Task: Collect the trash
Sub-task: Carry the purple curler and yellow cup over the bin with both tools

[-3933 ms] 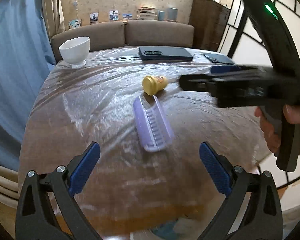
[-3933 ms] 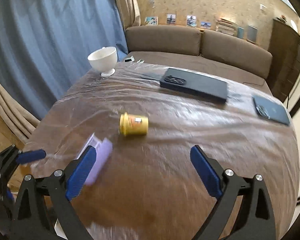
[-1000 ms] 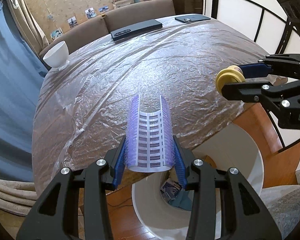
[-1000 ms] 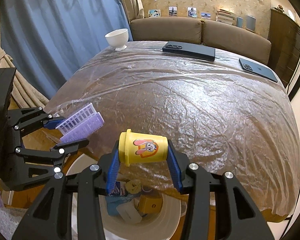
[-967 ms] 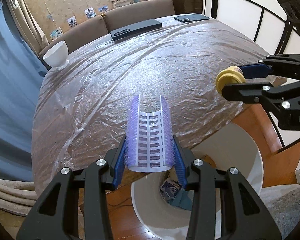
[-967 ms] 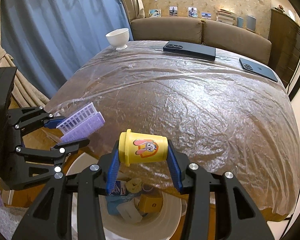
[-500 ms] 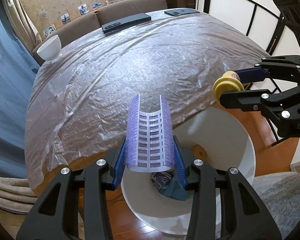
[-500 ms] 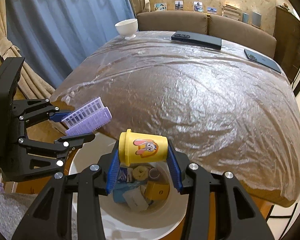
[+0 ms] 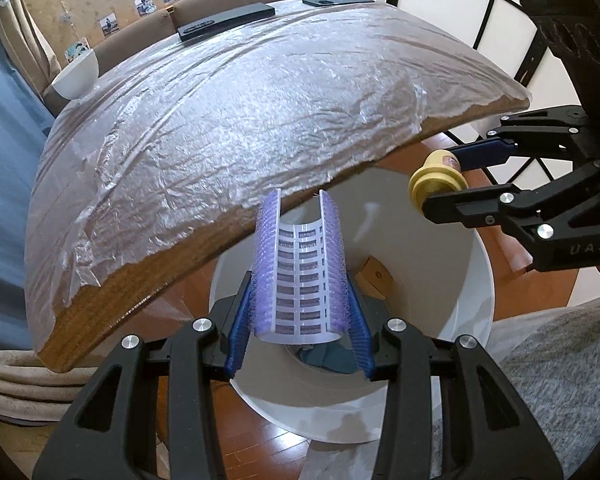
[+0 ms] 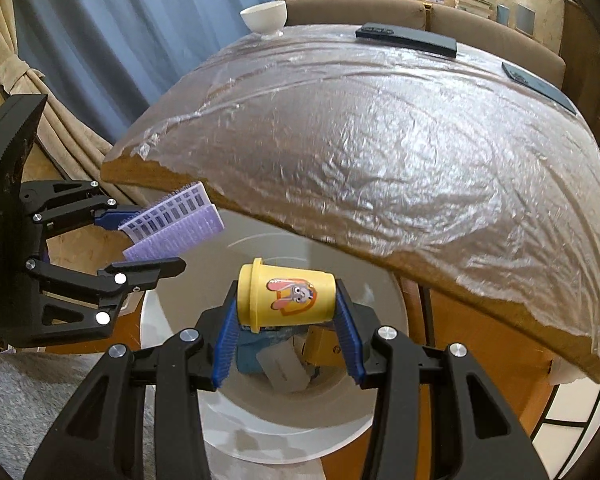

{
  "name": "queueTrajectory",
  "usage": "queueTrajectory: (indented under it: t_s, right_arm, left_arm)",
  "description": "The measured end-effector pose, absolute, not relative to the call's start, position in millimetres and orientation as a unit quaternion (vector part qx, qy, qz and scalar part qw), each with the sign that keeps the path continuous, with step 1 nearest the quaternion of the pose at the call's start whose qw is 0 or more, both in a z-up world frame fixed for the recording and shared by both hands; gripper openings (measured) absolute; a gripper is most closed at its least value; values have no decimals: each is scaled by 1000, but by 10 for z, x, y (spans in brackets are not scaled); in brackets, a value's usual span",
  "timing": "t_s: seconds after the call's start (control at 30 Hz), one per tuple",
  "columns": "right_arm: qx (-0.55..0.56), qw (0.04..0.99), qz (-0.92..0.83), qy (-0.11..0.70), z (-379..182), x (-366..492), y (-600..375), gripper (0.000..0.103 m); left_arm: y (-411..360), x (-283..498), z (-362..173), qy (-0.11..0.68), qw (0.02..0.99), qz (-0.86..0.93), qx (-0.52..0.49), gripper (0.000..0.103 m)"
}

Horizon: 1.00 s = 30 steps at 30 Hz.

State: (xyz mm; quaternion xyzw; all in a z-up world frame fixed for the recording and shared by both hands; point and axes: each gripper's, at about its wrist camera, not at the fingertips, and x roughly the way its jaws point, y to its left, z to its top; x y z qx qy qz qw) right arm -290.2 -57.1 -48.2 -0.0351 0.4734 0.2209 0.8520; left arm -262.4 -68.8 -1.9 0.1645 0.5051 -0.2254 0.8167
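We've got both pieces over the white bin [image 9: 476, 280]: left gripper [image 9: 299, 320] clamped on the purple hair roller [image 9: 300, 280], right gripper [image 10: 286, 320] clamped on the yellow cup [image 10: 286, 294]. Best to let go only when they're well inside the rim. Compared with a second ago, both sit lower, off the surface [image 10: 380, 140].

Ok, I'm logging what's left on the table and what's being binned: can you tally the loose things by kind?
White ceramic bowl: 1
Dark flat slabs on table: 2
Purple plastic bristled roller, held over white bin: 1
Yellow plastic lidded tub, held: 1
Total: 5
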Motion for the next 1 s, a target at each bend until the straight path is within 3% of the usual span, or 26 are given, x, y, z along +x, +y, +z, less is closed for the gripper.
queueTrajectory:
  t_s: [1.0]
  right_arm:
    - [-41, 811, 207, 545, -1250, -2807, -559, 43]
  left_arm:
    - [-655, -2683, -746, 576, 760, -245, 173, 44]
